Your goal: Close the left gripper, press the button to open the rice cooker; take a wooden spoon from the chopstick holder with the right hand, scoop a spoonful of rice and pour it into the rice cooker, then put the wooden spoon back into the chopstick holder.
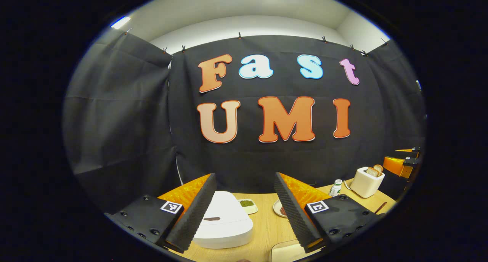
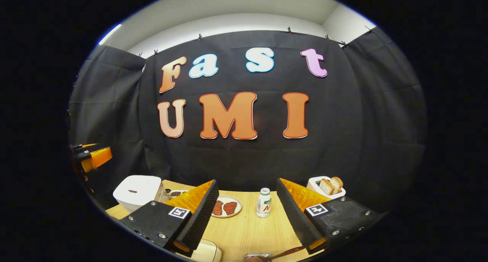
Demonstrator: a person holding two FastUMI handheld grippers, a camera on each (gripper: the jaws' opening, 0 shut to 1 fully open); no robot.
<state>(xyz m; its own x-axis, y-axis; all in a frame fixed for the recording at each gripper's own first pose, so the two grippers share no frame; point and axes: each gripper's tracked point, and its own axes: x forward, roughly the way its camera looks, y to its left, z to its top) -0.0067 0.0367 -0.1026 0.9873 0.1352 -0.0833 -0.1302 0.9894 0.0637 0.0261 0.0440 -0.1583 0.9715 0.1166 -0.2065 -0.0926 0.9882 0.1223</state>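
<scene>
The white rice cooker (image 1: 223, 222) stands on the wooden table (image 1: 267, 227) with its lid down and a dark button (image 1: 211, 219) on top. It sits below and between the fingers of my left gripper (image 1: 244, 182), which is open and empty. In the right gripper view the cooker (image 2: 137, 191) is at the far left, with the left gripper (image 2: 91, 155) above it. My right gripper (image 2: 247, 184) is open and empty over the table's middle. A thin brown handle (image 2: 288, 251) leans from a metal rim (image 2: 257, 256) at the bottom edge.
On the table are a plate of red slices (image 2: 225, 207), a small white bottle (image 2: 264, 203), a toaster with bread (image 2: 326, 186) and a small dish (image 1: 247, 204). A pale container (image 1: 289, 250) lies at the near edge. The right gripper (image 1: 404, 161) hovers beyond the toaster (image 1: 366, 182).
</scene>
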